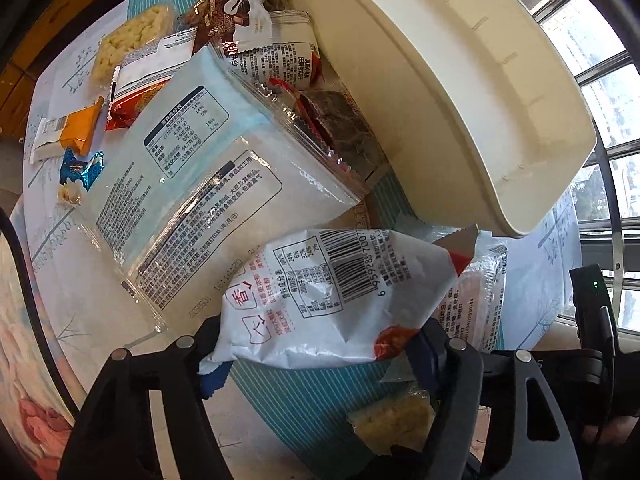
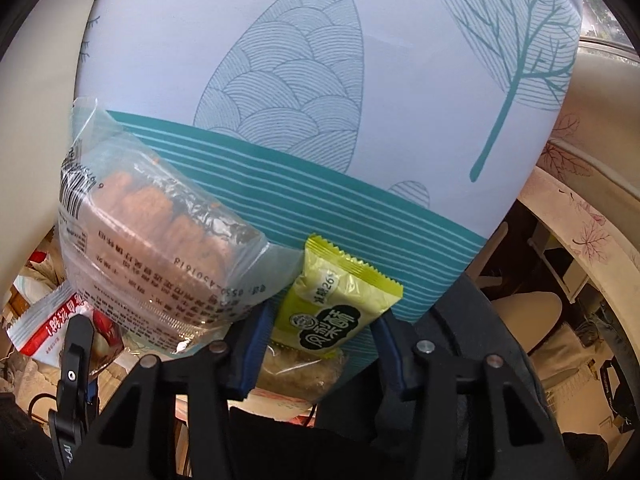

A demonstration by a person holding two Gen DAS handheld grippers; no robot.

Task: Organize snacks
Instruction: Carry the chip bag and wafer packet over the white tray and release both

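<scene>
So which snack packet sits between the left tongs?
The white packet with the barcode and red corners, between the left tongs. The big clear bag lies beyond on the table, ungripped.

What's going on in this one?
A person is sorting snack packets with two handheld claws. The left claw has a white barcode packet between its fingers, beside a cream tray with more packets piled on the tablecloth. The right claw straddles a yellow-green packet, next to a clear biscuit pack; its grip is unclear.
</scene>
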